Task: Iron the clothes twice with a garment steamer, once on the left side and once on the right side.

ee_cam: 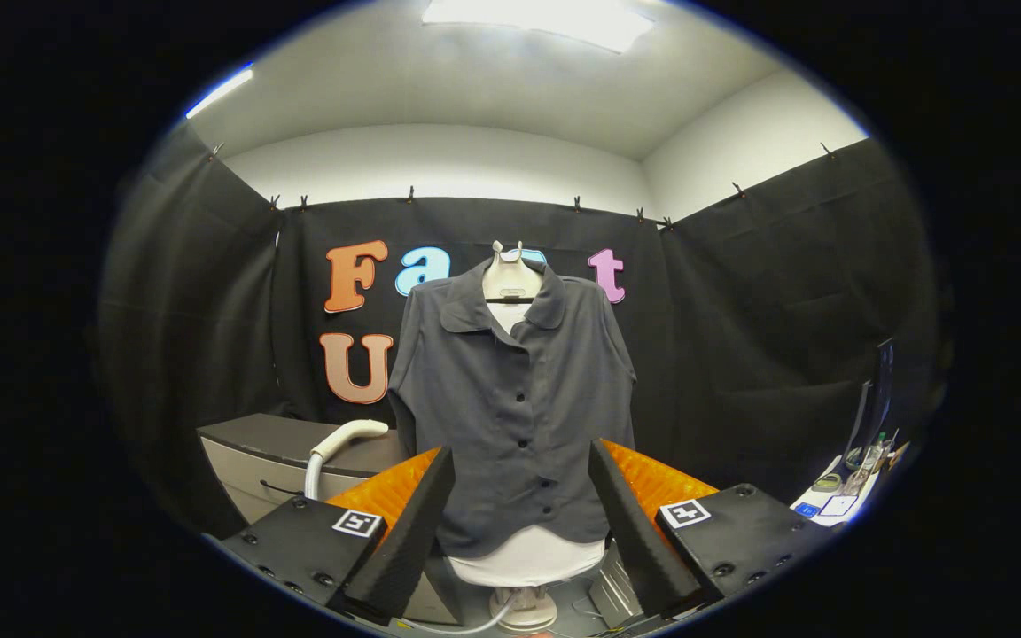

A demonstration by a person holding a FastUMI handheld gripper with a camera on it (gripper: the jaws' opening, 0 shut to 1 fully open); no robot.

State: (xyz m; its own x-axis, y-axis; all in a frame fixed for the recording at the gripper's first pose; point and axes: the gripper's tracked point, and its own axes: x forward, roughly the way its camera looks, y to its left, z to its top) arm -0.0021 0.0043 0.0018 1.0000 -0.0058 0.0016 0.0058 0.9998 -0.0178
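A dark grey button-front shirt [515, 399] hangs on a white dress form [511, 282], straight ahead of the gripper and framed between its two fingers. The shirt is buttoned down the front, its collar lies open, and both sleeves fall at its sides. Below the hem the pale base of the form shows, set on a round white stand [528, 611] from which a thin white cord trails away.

To the left of the shirt stands a grey cabinet [280, 452]. Over its top front edge, near the corner closest to the shirt, curves a white hose [333, 447], most likely part of the garment steamer; the steamer's head cannot be made out. Far to the right, at the near edge of a desk [838, 505], lie several small items too small to tell apart, with a dark monitor [874, 403] standing behind them.

The gripper [519, 523] has its fingers spread wide with nothing between them, and it touches neither the shirt nor the hose.

Judging from this, the task looks to be at its very start: no steamer is in hand and the gripper is well apart from the fabric. Taking up the steamer, the pass down the left side and the pass down the right side all appear left to do.
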